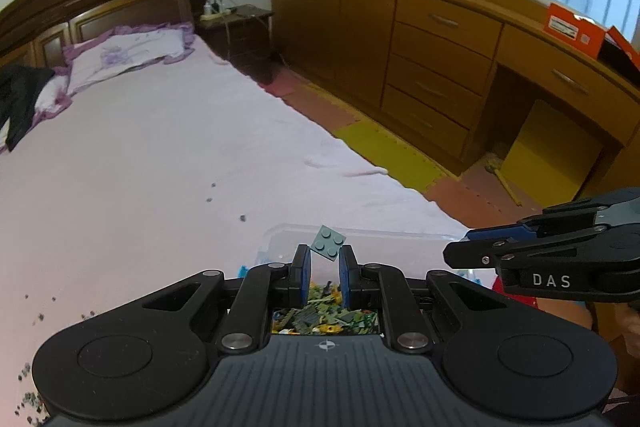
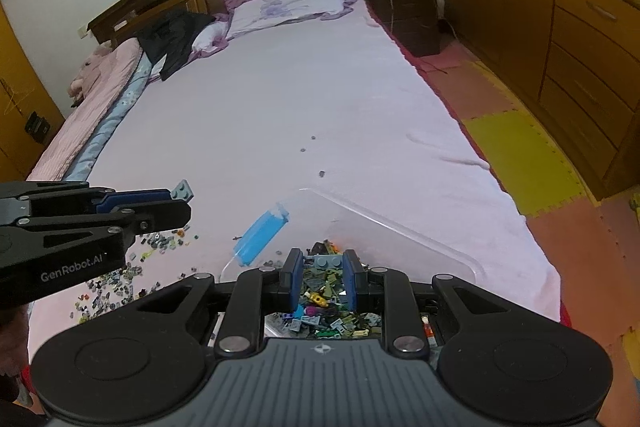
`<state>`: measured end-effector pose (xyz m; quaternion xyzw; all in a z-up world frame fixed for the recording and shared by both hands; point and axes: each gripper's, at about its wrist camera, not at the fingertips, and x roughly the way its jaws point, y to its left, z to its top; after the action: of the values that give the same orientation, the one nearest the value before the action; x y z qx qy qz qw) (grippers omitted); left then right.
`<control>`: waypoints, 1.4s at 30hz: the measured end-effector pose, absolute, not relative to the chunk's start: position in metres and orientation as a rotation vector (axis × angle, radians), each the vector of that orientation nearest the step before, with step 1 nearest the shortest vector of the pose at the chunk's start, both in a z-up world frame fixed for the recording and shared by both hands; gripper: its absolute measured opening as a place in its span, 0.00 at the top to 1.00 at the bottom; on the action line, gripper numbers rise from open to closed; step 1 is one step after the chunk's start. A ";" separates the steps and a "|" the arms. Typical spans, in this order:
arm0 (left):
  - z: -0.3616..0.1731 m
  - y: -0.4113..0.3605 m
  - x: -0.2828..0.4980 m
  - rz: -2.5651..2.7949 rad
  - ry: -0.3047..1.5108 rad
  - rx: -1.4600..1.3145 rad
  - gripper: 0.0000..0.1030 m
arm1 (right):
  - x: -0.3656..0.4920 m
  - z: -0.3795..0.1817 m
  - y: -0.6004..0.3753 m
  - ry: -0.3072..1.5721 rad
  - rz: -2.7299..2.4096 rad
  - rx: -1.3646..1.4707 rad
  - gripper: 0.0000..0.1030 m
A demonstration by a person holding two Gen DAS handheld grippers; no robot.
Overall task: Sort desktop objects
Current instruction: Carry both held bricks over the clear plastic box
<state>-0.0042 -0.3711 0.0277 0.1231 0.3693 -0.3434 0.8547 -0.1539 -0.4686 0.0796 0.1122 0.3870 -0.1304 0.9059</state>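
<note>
The left wrist view shows the window, the long wooden dresser [image 1: 436,39] and the orange shoebox [image 1: 576,31] at 2 o'clock, none of which the other camera takes in fully. The right wrist view alone shows the loose scatter of small bricks [image 2: 120,275] on the pink bed sheet [image 2: 280,99] at 8 o'clock, plus the blue latch [image 2: 262,237] of the clear plastic bin [image 2: 400,223].

The left gripper [image 1: 325,259] pinches a grey 2x2 plate [image 1: 329,242] by its lower corner between its blue pads; the plate stands tilted above the fingertips, studs facing the camera. In the right wrist view the same plate [image 2: 183,191] pokes out past the left gripper's tips [image 2: 176,205] at 9 o'clock, held over the sheet just beyond the scattered bricks.

The right gripper [image 2: 322,265] has its fingers set narrowly apart with a grey studded brick [image 2: 326,260] between them at the tips; whether the pads actually press it or it lies on the pile [image 2: 328,311] in the bin below, I cannot tell. From the left wrist view the right gripper [image 1: 472,247] enters at 3 o'clock, seen side-on, fingers close together, over the bin's far rim [image 1: 360,231].
</note>
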 end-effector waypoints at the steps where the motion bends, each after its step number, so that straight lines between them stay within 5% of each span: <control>1: 0.028 -0.375 -0.004 -0.729 0.776 0.263 0.84 | -0.155 0.080 -0.471 0.798 -0.273 0.235 0.78; 42: 0.013 -0.428 -0.011 -0.858 0.828 0.326 0.84 | -0.168 0.070 -0.498 0.801 -0.344 0.289 0.78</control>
<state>-0.0110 -0.4284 0.0129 0.1527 0.3880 -0.4023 0.8151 -0.1685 -0.4982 0.0700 0.1394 0.3868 -0.1662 0.8963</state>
